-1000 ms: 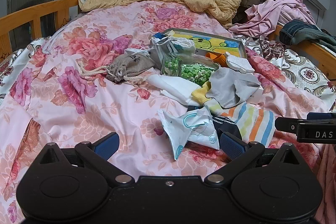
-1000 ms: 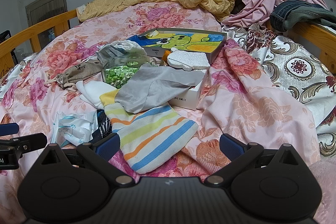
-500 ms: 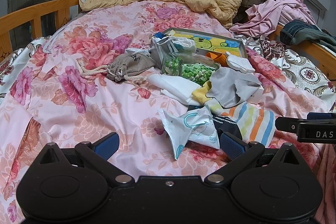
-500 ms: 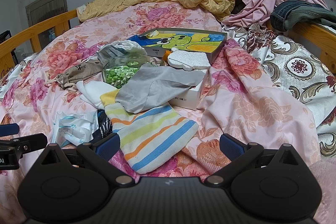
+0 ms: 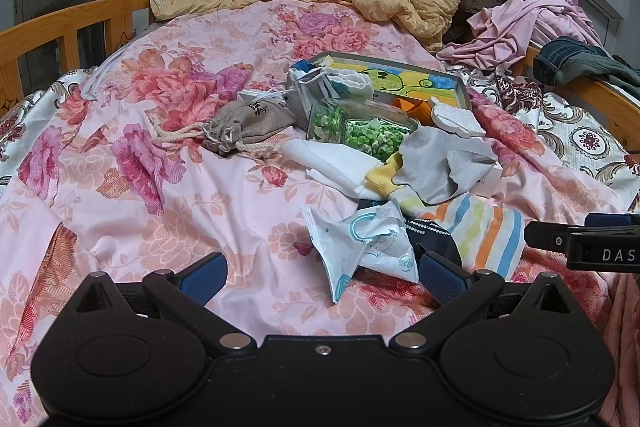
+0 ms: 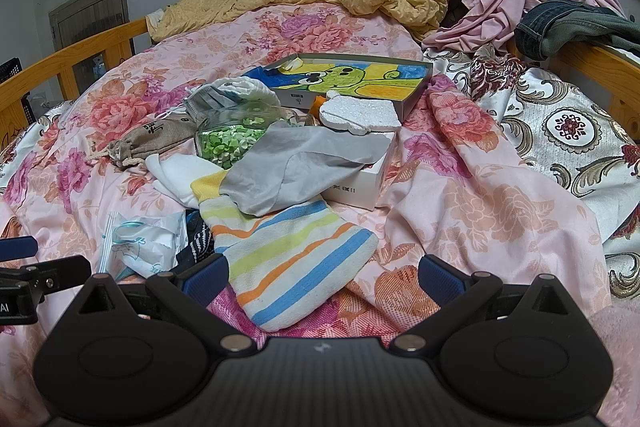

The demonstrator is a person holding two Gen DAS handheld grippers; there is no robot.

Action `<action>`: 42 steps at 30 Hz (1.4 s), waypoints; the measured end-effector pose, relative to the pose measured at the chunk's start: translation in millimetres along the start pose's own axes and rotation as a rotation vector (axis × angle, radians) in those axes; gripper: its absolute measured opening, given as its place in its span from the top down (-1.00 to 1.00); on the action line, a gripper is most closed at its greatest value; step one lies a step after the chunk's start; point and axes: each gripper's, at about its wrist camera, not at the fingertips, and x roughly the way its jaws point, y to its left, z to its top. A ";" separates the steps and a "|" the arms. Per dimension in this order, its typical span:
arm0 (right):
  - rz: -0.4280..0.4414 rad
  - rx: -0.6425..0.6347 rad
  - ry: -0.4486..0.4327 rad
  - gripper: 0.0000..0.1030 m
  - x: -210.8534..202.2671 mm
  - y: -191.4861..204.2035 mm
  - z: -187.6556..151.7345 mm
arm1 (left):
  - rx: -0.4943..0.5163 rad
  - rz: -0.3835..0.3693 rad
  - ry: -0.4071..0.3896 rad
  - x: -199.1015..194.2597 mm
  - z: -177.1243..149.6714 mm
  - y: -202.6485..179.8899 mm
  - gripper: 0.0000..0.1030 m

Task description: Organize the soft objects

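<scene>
With both grippers' fingers spread wide and nothing held, sorting looks unstarted; the striped sock (image 6: pixel 296 259), lower centre, should be gripped first.

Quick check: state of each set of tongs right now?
Left tongs: open, holding nothing.
Right tongs: open, holding nothing; striped sock lies between its fingers.

Ahead of both claws, a bed (image 5: pixel 120 211) under a pink floral sheet. Just beyond the left claw's fingertips, a packaged mask (image 5: pixel 364 243); farther off, a drawstring pouch (image 5: pixel 244 127). Between the right claw's fingers, a striped sock (image 6: pixel 288 259); beyond, a white box (image 6: pixel 356 187).
</scene>
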 end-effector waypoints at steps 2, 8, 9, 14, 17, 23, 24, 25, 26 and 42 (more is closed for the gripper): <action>0.000 0.000 0.000 -0.99 0.0 0.0 0.0 | 0.000 0.001 0.001 0.1 0.0 0.0 -0.98; 0.000 0.001 0.000 -0.99 -0.3 -0.3 0.1 | -0.001 0.000 0.001 0.0 0.0 0.0 -0.98; 0.000 0.001 0.000 -0.99 -0.3 -0.3 0.0 | -0.001 0.000 0.001 0.0 0.0 0.0 -0.98; 0.011 0.004 0.000 -0.99 -0.6 -0.7 -0.3 | 0.002 -0.001 -0.003 0.0 0.2 0.0 -0.98; 0.022 0.007 0.005 -0.99 -2.8 -2.2 -2.3 | 0.031 -0.001 -0.019 0.2 1.8 -1.8 -0.98; 0.074 -0.021 0.014 -0.98 0.9 4.3 1.7 | 0.137 -0.037 -0.001 12.4 2.9 -9.0 -0.98; 0.092 -0.033 0.015 -0.97 1.7 7.1 1.8 | 0.144 -0.043 0.011 16.5 2.7 -9.2 -0.98; 0.108 -0.043 0.019 -0.94 2.5 9.6 1.9 | 0.148 -0.055 0.025 19.4 2.3 -8.5 -0.98; 0.124 -0.052 0.025 -0.90 3.6 12.0 1.9 | 0.151 -0.074 0.040 22.6 2.3 -8.1 -0.98; 0.287 -0.246 0.108 -0.20 30.2 54.6 -4.4 | -0.159 -0.259 0.178 63.5 13.1 25.3 -0.63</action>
